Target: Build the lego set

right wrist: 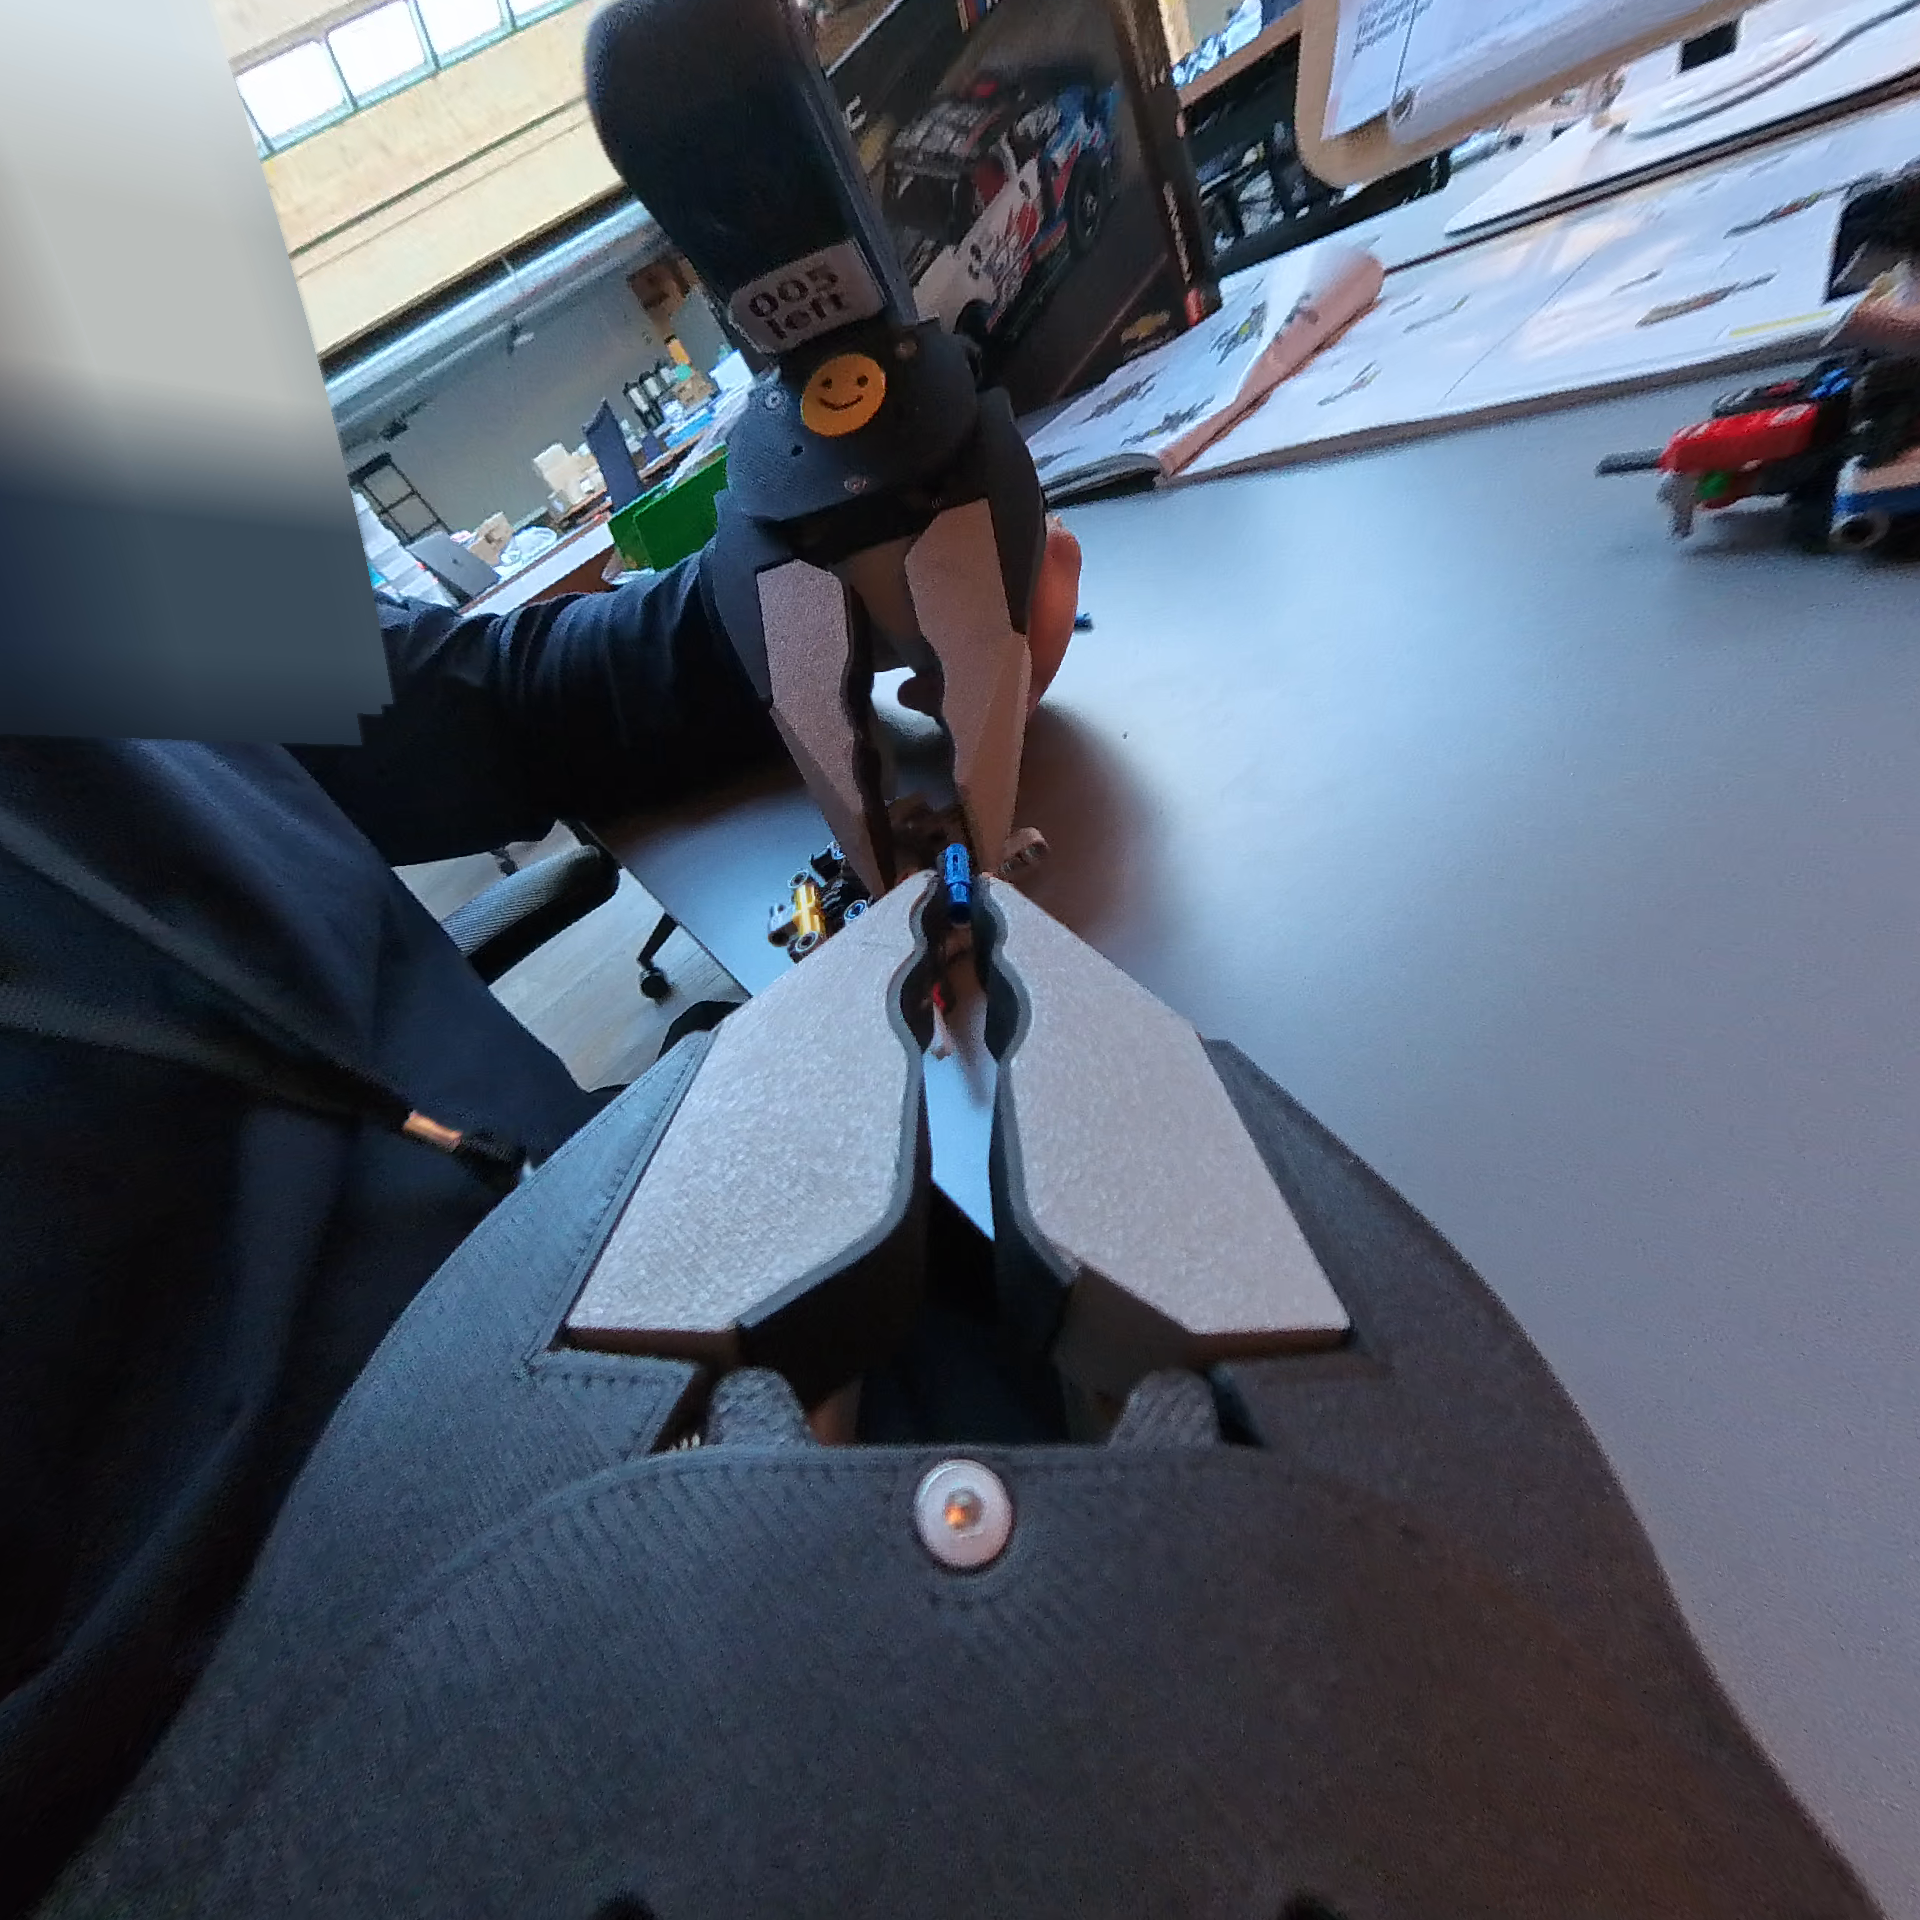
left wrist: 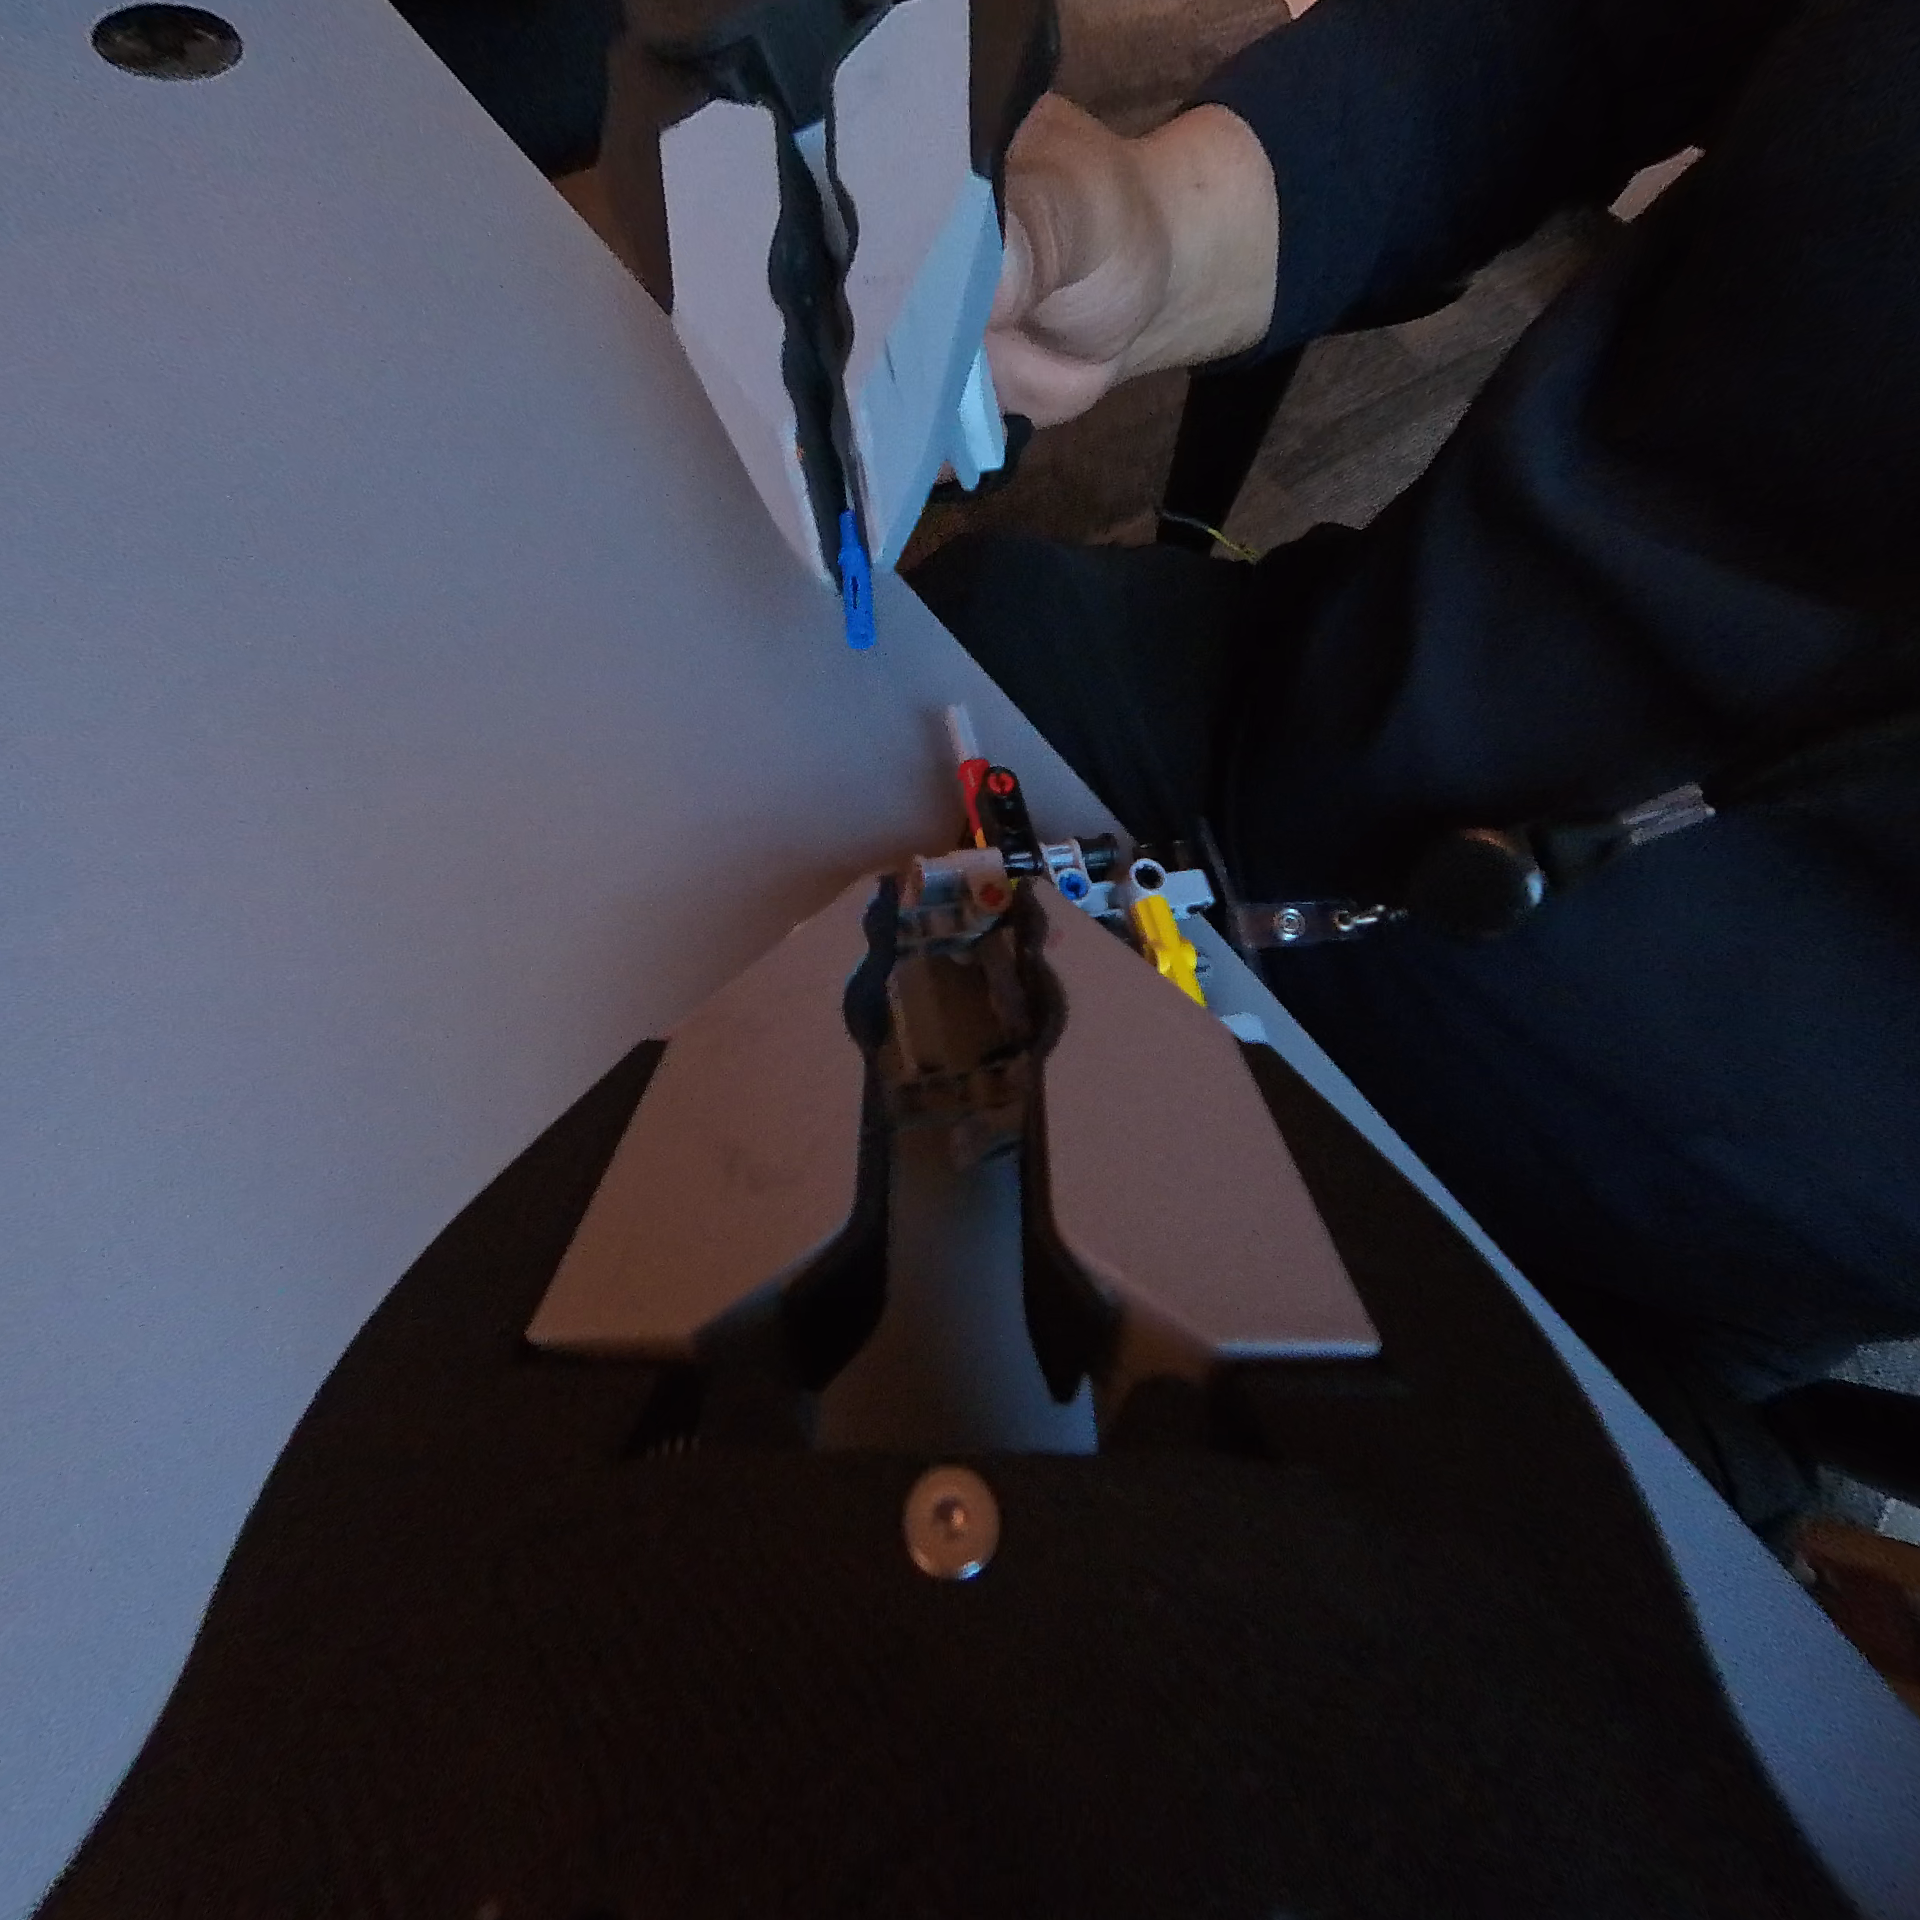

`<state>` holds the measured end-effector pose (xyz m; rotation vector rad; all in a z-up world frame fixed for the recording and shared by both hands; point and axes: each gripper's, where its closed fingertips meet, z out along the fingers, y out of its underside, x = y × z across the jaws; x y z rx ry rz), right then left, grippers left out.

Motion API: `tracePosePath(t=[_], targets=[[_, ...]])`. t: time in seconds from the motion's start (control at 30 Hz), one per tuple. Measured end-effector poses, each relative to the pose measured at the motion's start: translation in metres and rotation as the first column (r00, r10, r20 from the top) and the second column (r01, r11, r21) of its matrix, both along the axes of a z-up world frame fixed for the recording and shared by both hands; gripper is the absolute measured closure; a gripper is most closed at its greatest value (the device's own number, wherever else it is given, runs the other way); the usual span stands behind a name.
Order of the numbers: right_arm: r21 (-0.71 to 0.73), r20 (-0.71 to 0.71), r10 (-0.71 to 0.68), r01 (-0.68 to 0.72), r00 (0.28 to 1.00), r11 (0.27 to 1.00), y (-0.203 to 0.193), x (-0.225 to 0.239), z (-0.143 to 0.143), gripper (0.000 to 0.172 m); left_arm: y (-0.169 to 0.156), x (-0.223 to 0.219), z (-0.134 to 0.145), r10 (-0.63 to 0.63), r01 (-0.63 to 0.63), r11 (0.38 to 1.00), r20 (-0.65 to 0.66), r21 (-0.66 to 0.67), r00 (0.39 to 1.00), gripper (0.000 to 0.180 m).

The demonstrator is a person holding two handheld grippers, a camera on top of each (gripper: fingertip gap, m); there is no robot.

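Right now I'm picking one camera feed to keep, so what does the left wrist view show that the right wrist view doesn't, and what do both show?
Only the left wrist view: a round hole in the grey table, and the hand gripping the right tool.

Only the right wrist view: an open instruction booklet, a box with a car picture, a red and black brick model, an office chair.

Both: the right tool shut on a blue pin, and the left tool gripping a small brick assembly with a yellow piece.
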<state>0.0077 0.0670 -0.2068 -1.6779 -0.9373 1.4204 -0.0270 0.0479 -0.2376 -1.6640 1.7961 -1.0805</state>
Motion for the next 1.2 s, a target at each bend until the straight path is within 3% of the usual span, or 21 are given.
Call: tracePosePath(t=[0.3, 0.43, 0.57, 0.87, 1.2], targets=[[0.042, -0.039, -0.014, 0.016, 0.999, 0.999, -0.002, 0.006, 0.014, 0.171, 0.023, -0.008, 0.022, 0.091, -0.093, 0.995, 0.051, 0.038, 0.995, 0.155], [0.002, -0.063, -0.002, 0.002, 0.998, 1.000, -0.003, 0.004, 0.016, 0.171, 0.026, 0.009, 0.033, 0.137, -0.148, 0.970, 0.069, 0.194, 0.988, 0.162], [-0.030, -0.085, 0.011, -0.013, 0.996, 0.999, -0.004, 0.001, 0.018, 0.171, 0.022, 0.023, 0.023, 0.150, -0.133, 0.906, -0.011, 0.401, 0.989, 0.164], [-0.063, -0.072, 0.019, -0.024, 0.997, 0.998, -0.005, -0.003, 0.013, 0.171, 0.015, 0.037, 0.029, 0.154, -0.127, 0.821, -0.001, 0.556, 0.988, 0.173], [-0.054, -0.059, 0.035, -0.038, 0.998, 0.998, -0.008, -0.004, 0.011, 0.171, 0.014, 0.037, 0.030, 0.146, -0.127, 0.816, 0.012, 0.564, 0.989, 0.178]])
